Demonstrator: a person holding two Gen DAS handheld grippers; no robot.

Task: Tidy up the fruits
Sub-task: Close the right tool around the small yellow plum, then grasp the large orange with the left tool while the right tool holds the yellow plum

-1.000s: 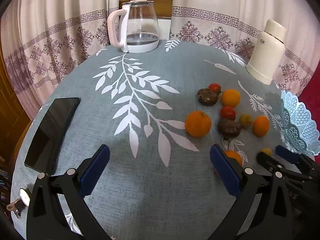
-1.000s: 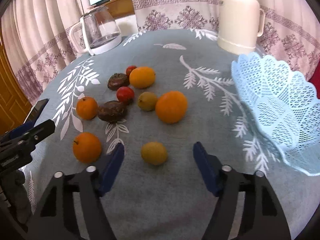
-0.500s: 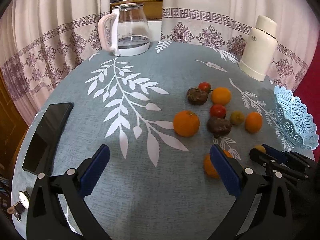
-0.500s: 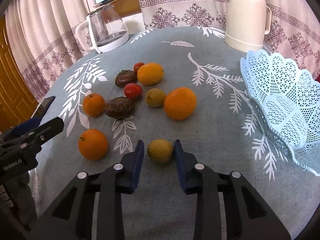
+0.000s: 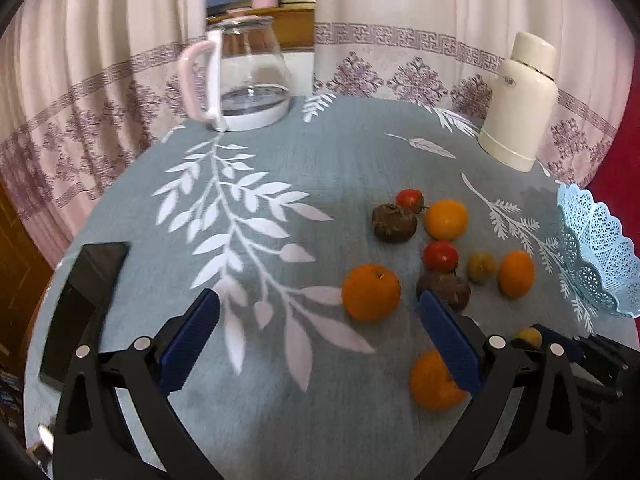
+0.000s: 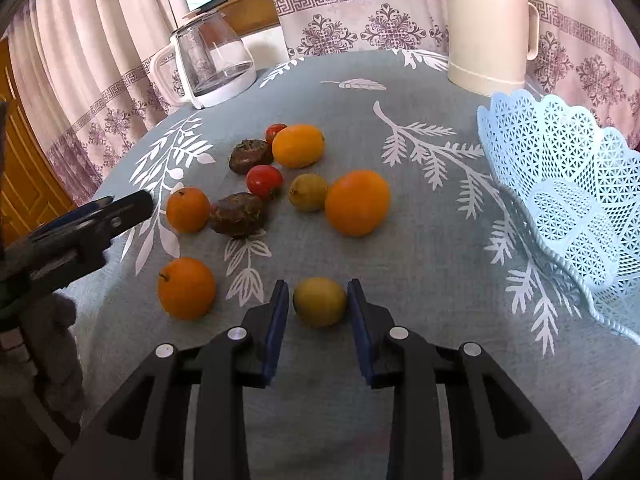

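A small yellow-green fruit (image 6: 320, 301) is pinched between the blue pads of the right gripper (image 6: 319, 308) on the table (image 6: 420, 248), near the blue basket (image 6: 560, 184), and in the left view it is mostly hidden (image 5: 530, 336). The left gripper (image 5: 320, 340) is spread wide with nothing between its pads, and one orange (image 5: 434, 380) is partly hidden behind its right pad. The basket is cut off at the edge in both views, and the other fruits (image 6: 356, 202) are left in a bunch in the middle of the table.
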